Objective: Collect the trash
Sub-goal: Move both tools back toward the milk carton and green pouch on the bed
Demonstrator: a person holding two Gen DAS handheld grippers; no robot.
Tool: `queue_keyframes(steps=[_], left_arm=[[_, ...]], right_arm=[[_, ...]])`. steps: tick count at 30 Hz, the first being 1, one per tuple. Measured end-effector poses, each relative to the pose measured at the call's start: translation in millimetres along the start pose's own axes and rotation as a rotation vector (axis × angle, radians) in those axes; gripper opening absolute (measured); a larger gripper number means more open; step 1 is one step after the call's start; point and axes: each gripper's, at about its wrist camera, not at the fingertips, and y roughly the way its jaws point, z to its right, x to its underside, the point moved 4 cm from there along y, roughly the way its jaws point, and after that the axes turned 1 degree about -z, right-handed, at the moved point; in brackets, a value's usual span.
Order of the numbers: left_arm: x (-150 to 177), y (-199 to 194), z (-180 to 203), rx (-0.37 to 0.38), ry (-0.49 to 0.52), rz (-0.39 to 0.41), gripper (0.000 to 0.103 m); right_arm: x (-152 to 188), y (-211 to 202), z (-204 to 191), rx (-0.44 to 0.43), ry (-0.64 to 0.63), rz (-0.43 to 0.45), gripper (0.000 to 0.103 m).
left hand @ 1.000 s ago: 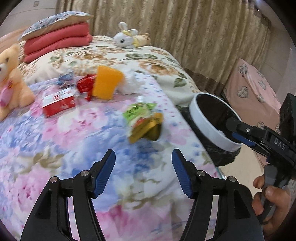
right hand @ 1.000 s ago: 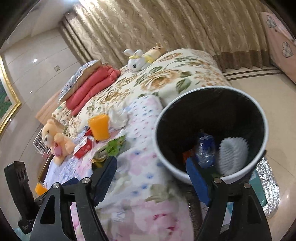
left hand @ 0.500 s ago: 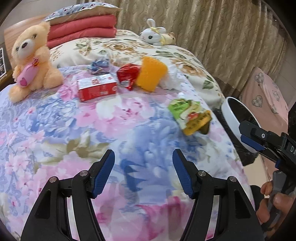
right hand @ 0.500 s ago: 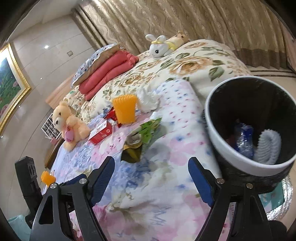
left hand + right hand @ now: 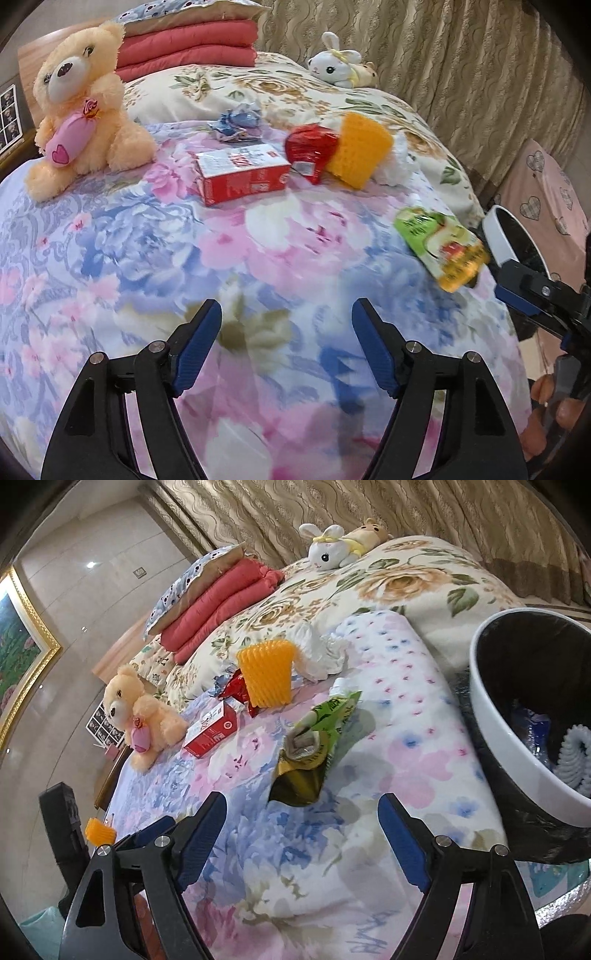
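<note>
- The trash lies scattered on the flowered bedspread [image 5: 110,258]: a green snack pouch [image 5: 321,734] nearest the bed's edge, a red carton [image 5: 242,177], a red wrapper [image 5: 312,151], an orange ribbed cup [image 5: 358,147] lying on its side, a white crumpled tissue [image 5: 399,166] just beside the cup, and a crumpled blue wrapper [image 5: 236,123] farther back.
- The bin [image 5: 517,738], white-rimmed with a black liner, stands just beside the bed and already holds a crushed bottle and a white ribbed piece.
- The right gripper [image 5: 301,830] hangs above the spread just short of the pouch, jaws wide apart, nothing between them.
- The left gripper [image 5: 286,339] is over bare bedspread, well apart from any trash; its jaws are opening, with nothing between them.
- The step in hand looks like reaching for the next piece; the pouch is the likely pick for the right gripper, being closest to it and to the bin.
- To do it well: bring the fingers down astride the pouch's crumpled open end, where it stands off the cloth, so the pads catch foil and not the bedspread.
- Close firmly; the pouch is light and slick and may slide out.
- The left gripper would suit the carton, taken across its narrow sides.
- The teddy bear [image 5: 81,110] and toy rabbit [image 5: 336,61] are not trash and should stay.
</note>
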Motion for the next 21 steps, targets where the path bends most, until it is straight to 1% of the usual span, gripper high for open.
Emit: queue_keyframes(steps=[7, 11, 15, 18, 21], left_arm=[[-25, 21, -27, -0.025, 0.018, -0.016, 0.079], [-40, 33, -43, -0.027, 0.037, -0.019, 0.081], [-56, 47, -54, -0.037, 0.082, -0.012, 0.082], [-68, 59, -58, -0.017, 0.12, -0.026, 0.083], [-79, 71, -62, -0.018, 0.16, -0.036, 0.085]], right_arm=[[-7, 13, -5, -0.006, 0.013, -0.011, 0.086], [-11, 21, -6, -0.005, 0.018, -0.017, 0.086], [-14, 30, -3, -0.005, 0.038, -0.033, 0.086], [-18, 35, -3, -0.002, 0.046, -0.038, 0.086], [-24, 40, -2, -0.01, 0.06, -0.041, 0.086]])
